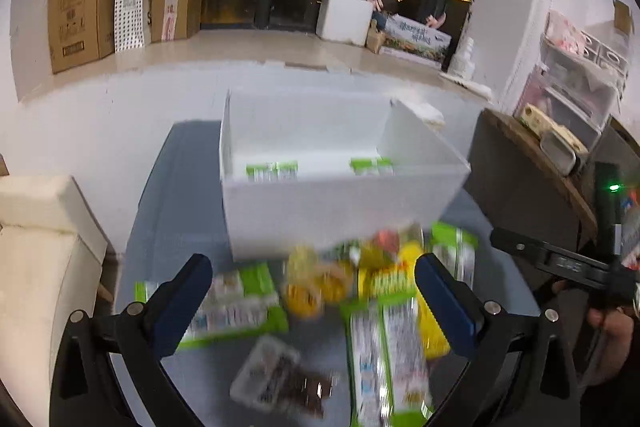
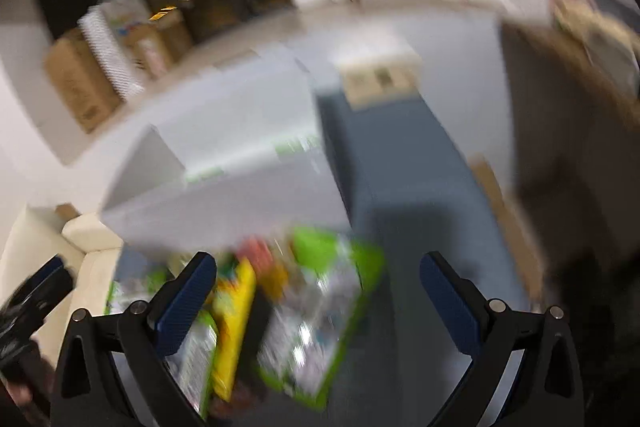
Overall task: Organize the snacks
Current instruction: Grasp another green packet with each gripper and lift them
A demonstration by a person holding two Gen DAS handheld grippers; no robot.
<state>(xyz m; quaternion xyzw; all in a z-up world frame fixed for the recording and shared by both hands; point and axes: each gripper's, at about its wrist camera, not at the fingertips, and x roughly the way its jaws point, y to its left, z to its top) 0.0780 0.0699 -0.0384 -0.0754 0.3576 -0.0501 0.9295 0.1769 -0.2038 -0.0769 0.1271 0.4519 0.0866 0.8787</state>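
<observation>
A pile of snack packets lies on the grey table [image 1: 176,211]: green-and-white packs [image 1: 236,307], a long green pack [image 1: 386,351], yellow snacks [image 1: 316,287] and a clear pack of dark pieces [image 1: 276,375]. A white box [image 1: 320,211] stands behind them with two green packs [image 1: 272,171] inside. My left gripper [image 1: 312,291] is open above the pile, holding nothing. My right gripper [image 2: 318,291] is open over a green pack [image 2: 320,327] and a yellow pack [image 2: 234,311]; that view is blurred. The white box [image 2: 224,203] shows at its left.
A cream sofa [image 1: 44,267] sits left of the table. A round wooden side table [image 1: 532,167] with small items stands at the right. Cardboard boxes [image 1: 80,7] and a white foam box [image 1: 346,17] line the far wall. The right gripper's body [image 1: 560,263] shows at the right edge.
</observation>
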